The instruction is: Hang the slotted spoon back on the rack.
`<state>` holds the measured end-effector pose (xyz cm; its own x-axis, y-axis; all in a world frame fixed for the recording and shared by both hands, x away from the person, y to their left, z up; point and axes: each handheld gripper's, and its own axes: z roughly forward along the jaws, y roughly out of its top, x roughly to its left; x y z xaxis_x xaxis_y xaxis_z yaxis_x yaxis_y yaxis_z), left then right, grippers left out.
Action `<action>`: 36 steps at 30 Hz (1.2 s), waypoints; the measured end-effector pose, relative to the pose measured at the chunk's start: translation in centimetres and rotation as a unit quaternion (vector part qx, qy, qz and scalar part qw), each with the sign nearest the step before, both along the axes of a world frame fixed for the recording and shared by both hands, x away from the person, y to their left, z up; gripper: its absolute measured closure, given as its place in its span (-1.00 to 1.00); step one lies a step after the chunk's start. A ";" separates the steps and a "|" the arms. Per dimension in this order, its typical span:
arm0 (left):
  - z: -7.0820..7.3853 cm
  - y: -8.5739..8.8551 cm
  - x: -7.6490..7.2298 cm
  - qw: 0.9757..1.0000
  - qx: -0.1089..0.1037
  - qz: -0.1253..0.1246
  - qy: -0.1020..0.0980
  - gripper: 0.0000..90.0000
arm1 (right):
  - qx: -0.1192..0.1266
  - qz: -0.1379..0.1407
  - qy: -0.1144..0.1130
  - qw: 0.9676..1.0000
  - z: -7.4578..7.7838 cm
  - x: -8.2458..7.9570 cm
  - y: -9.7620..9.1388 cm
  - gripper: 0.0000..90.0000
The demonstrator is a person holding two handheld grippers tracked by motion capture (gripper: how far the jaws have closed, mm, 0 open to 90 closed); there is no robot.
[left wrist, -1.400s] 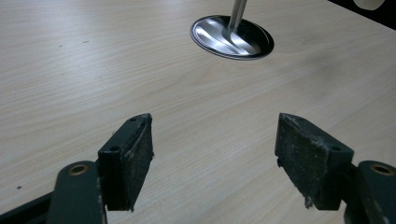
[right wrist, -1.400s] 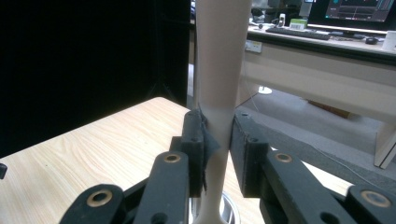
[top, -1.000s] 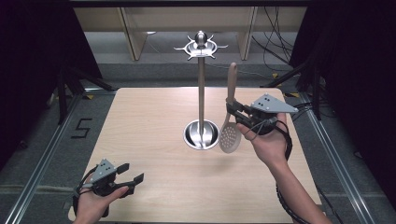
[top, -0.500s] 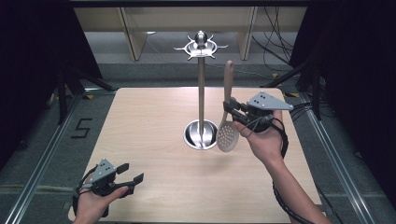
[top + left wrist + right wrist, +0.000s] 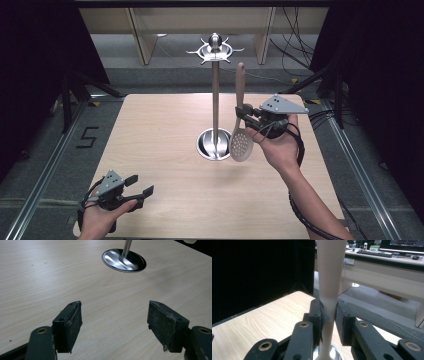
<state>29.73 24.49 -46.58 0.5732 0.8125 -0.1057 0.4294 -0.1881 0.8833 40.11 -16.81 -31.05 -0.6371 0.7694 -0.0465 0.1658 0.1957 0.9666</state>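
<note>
A beige slotted spoon (image 5: 241,145) hangs upright, perforated head down, handle pointing up. My right gripper (image 5: 244,116) is shut on its handle, just right of the metal utensil stand (image 5: 215,100), whose hook crown (image 5: 215,50) sits above the handle's tip. In the right gripper view the handle (image 5: 329,277) is pinched between both pads of the right gripper (image 5: 329,315). My left gripper (image 5: 140,186) rests low at the table's front left, open and holding nothing. The left gripper view has its jaws (image 5: 115,327) spread wide, facing the stand's round base (image 5: 124,260).
The wooden table (image 5: 150,130) carries just the stand's steel base (image 5: 214,145). Metal rails run along both sides of the table, and cables lie on the floor at the right. Shelving and a desk stand beyond the far edge.
My right hand has shifted the spoon slightly left, closer to the stand's pole. The left gripper has stayed where it was.
</note>
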 end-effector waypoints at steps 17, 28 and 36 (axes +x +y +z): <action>0.0 0.0 0.0 1.000 -0.002 0.001 0.000 -0.39 | 0.004 -0.002 0.015 1.000 0.3 0.6 0.8 0.71; 0.0 0.0 0.0 1.000 -0.002 0.001 0.001 -0.39 | 0.002 -0.002 0.014 1.000 0.4 1.0 1.2 0.71; 0.0 0.0 0.0 1.000 -0.001 0.000 0.000 -0.39 | 0.004 0.002 0.023 1.000 0.5 1.2 1.5 0.71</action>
